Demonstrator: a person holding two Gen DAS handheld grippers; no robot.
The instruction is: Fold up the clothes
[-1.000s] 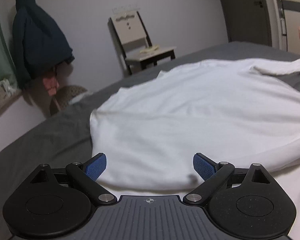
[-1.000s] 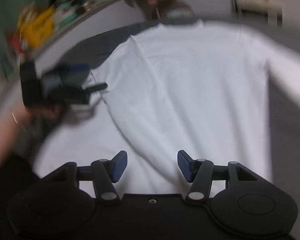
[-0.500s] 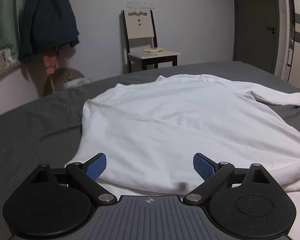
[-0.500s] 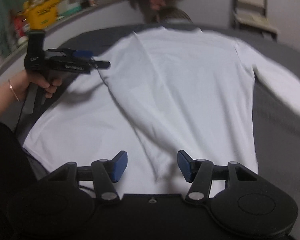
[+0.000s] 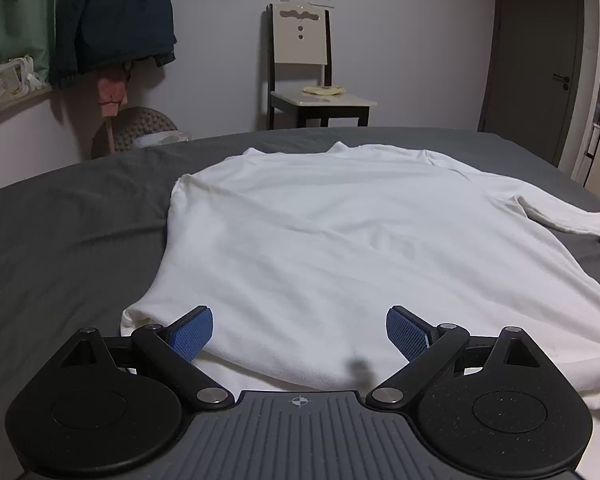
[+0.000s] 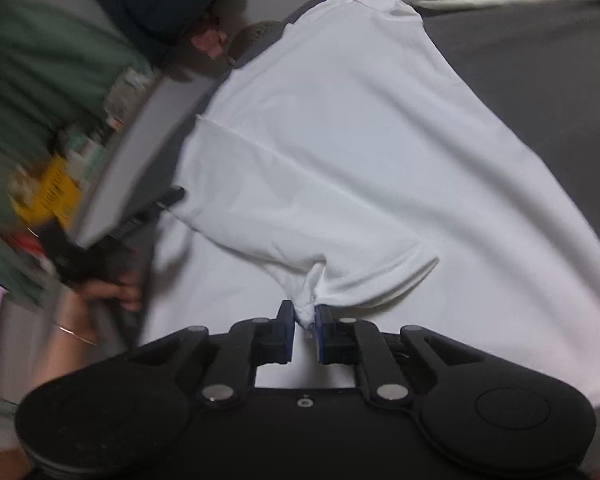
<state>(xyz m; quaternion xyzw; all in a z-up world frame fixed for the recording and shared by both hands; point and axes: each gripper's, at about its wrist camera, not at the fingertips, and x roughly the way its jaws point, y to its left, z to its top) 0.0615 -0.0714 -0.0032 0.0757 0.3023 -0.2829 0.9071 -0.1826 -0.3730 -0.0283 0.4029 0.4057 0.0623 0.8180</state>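
A white long-sleeved shirt (image 5: 340, 240) lies spread flat on a grey bed (image 5: 60, 232), its collar toward the far edge and one sleeve trailing off to the side. The right gripper (image 6: 304, 320) has its jaws clamped on a bunched fold of the shirt's folded-over sleeve, the cloth drawn up into a small peak. The left gripper (image 5: 299, 330) sits low at the shirt's near hem, jaws wide apart, holding nothing. Beyond the shirt's collar a chair (image 5: 312, 76) stands against the wall, a dark jacket (image 5: 112, 16) hanging to its left.
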